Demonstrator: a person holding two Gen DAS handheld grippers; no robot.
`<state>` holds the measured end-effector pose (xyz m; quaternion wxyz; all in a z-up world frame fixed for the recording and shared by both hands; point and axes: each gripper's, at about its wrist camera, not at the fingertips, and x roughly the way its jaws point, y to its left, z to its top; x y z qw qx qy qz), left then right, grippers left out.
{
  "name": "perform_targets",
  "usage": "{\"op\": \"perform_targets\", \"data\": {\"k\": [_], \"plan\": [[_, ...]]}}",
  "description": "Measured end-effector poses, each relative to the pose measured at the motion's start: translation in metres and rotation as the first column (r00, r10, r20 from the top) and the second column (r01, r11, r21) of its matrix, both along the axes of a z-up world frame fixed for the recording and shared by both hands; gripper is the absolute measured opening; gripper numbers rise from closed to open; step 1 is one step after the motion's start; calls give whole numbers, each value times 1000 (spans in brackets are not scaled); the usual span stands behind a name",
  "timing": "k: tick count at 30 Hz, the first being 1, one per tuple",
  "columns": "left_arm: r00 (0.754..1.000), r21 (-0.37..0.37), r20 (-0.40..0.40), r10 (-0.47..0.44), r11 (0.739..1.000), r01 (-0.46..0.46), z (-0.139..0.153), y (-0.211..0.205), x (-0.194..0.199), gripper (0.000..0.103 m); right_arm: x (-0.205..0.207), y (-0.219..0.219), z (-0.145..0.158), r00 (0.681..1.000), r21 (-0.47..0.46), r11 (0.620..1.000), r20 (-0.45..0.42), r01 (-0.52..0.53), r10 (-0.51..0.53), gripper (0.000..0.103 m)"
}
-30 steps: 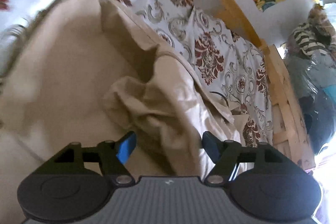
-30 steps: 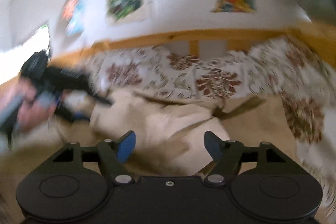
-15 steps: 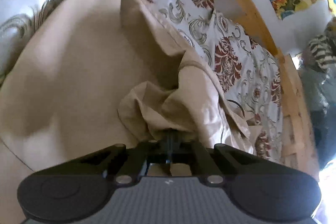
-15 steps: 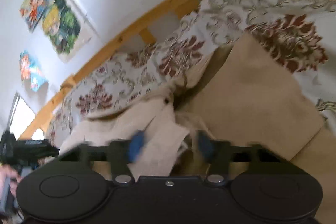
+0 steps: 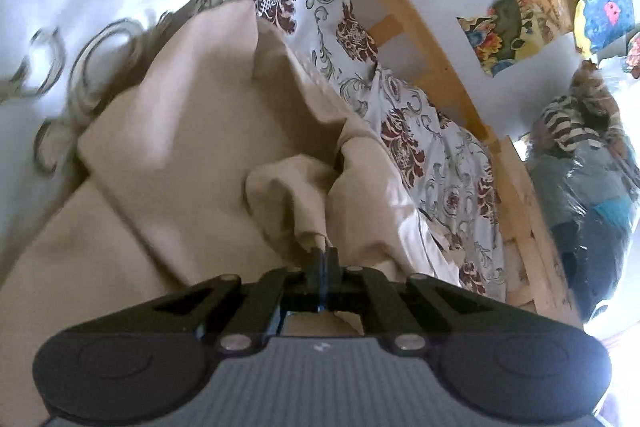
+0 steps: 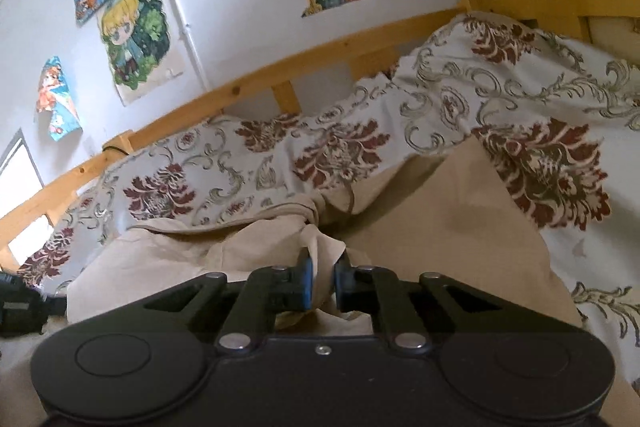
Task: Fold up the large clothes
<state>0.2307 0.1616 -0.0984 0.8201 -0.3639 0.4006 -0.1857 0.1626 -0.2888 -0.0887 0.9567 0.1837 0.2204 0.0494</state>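
Note:
A large beige garment lies crumpled on a floral bedspread. In the left wrist view my left gripper is shut on a bunched fold of it, and the cloth rises from the tips in a ridge. In the right wrist view my right gripper has its jaws closing, with another fold of the beige garment filling the narrow gap between the blue pads. My left gripper shows as a dark shape at that view's left edge.
A wooden bed rail runs along the far side against a white wall with colourful posters. In the left wrist view, bagged clothes are piled beyond the bed end at the right. The floral bedspread surrounds the garment.
Both grippers went from wide open to closed on folds of the beige garment. Both views have shifted, the right wrist view coming in closer to the cloth.

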Motion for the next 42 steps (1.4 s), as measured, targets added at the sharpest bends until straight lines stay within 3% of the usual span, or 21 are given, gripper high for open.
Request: {"op": "perform_targets", "data": {"k": [9, 14, 16, 18, 19, 21, 25, 30, 35, 37, 38, 40, 41, 42], "plan": [[998, 139, 44, -49, 989, 43, 6, -6, -23, 0, 0, -5, -10, 996, 50, 999, -87, 18, -14, 18], [995, 230, 57, -82, 971, 67, 27, -8, -14, 1, -5, -9, -8, 992, 86, 996, -121, 29, -18, 38], [992, 236, 92, -91, 969, 68, 38, -6, -15, 8, -7, -14, -7, 992, 121, 992, -122, 47, -32, 45], [990, 226, 124, -75, 973, 45, 50, -4, -15, 40, -8, -20, -8, 992, 168, 984, -116, 63, -44, 57], [988, 228, 144, -62, 973, 28, 56, -3, -14, 45, -7, -23, -9, 993, 198, 978, -111, 68, -47, 58], [986, 250, 151, -77, 968, 37, 64, -9, -2, 47, -5, -24, -10, 994, 224, 973, -100, 61, -40, 57], [980, 324, 107, -168, 938, 125, 68, -41, 41, 52, 0, -16, -8, 997, 179, 983, -72, 25, -12, 53], [972, 297, 24, -233, 930, 216, 56, -67, 87, 55, 3, -11, -6, 997, 150, 988, -60, -42, 51, 54], [960, 329, -1, -278, 907, 263, 46, -72, 103, 56, 42, -31, 8, 983, 242, 964, -112, -115, 145, 60], [958, 321, -14, -285, 906, 275, 41, -72, 110, 57, 78, -34, 6, 958, 276, 948, -194, -155, 213, 60], [956, 323, -16, -293, 903, 283, 39, -73, 113, 52, 91, -34, 3, 949, 281, 947, -223, -157, 223, 59], [952, 366, 24, -306, 889, 277, 40, -76, 115, 35, 118, -30, -4, 928, 288, 944, -281, -163, 245, 52], [951, 374, 42, -308, 887, 270, 41, -76, 117, 29, 128, -26, -5, 920, 277, 944, -293, -178, 259, 34], [953, 370, 66, -296, 894, 252, 42, -76, 119, 26, 136, -21, -5, 918, 248, 949, -296, -194, 265, 25]]}}
